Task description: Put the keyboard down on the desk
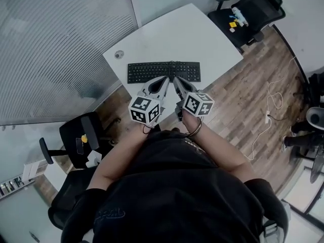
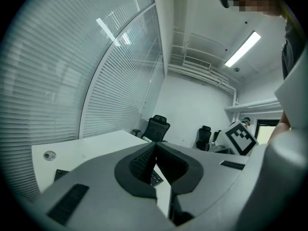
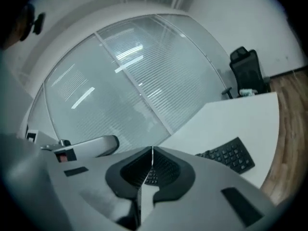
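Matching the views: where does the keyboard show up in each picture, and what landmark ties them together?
Head view: the keyboard lies upper centre, flat on the white desk.
Left gripper view: mostly hidden; a patch of its keys shows low centre.
Right gripper view: lower right, lying on the desk.
Shared landmark: the white desk, which is under the keyboard in all three views.

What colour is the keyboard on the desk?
The keyboard is black, lying flat on the white desk; the head view shows it best.
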A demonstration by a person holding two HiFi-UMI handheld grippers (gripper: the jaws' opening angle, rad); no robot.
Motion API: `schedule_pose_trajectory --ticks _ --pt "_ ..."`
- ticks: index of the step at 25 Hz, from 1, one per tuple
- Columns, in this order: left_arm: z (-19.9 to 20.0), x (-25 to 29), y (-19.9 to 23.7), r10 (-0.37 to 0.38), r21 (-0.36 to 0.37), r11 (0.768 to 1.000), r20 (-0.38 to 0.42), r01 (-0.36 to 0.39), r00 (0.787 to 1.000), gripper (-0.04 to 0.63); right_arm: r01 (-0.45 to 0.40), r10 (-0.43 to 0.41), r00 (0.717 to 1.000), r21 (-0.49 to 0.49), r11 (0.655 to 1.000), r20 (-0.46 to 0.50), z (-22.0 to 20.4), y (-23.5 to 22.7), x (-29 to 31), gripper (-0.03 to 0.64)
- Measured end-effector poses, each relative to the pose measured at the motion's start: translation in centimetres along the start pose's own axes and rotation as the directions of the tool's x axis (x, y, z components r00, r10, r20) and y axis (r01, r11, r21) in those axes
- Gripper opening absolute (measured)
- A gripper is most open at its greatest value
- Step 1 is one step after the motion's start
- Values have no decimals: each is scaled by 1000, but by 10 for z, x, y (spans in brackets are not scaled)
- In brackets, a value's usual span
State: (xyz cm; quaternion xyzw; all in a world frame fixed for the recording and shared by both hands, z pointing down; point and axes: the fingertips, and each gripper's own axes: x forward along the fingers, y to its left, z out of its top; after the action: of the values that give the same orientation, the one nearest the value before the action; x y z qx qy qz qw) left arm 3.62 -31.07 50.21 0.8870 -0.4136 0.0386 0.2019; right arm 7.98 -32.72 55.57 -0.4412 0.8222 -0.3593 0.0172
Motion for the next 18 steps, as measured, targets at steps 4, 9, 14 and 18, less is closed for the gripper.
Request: schedule_pose_trajectory --ticks 4,9,14,18 --pt "1 -1 -15 13 16 1000 18 -13 1000 15 -10 21 999 -213 977 49 19 18 -22 23" --pt "-10 0 -35 19 26 999 12 -20 1000 15 -20 35 998 -245 969 57 18 19 -44 23" --pt "-24 -8 -53 34 25 999 -5 -34 999 15 -37 47 998 -200 979 44 5 14 -64 23" --pt "-37 -23 -58 51 4 999 -28 -51 998 15 -45 52 998 -200 979 29 -10 22 -74 23"
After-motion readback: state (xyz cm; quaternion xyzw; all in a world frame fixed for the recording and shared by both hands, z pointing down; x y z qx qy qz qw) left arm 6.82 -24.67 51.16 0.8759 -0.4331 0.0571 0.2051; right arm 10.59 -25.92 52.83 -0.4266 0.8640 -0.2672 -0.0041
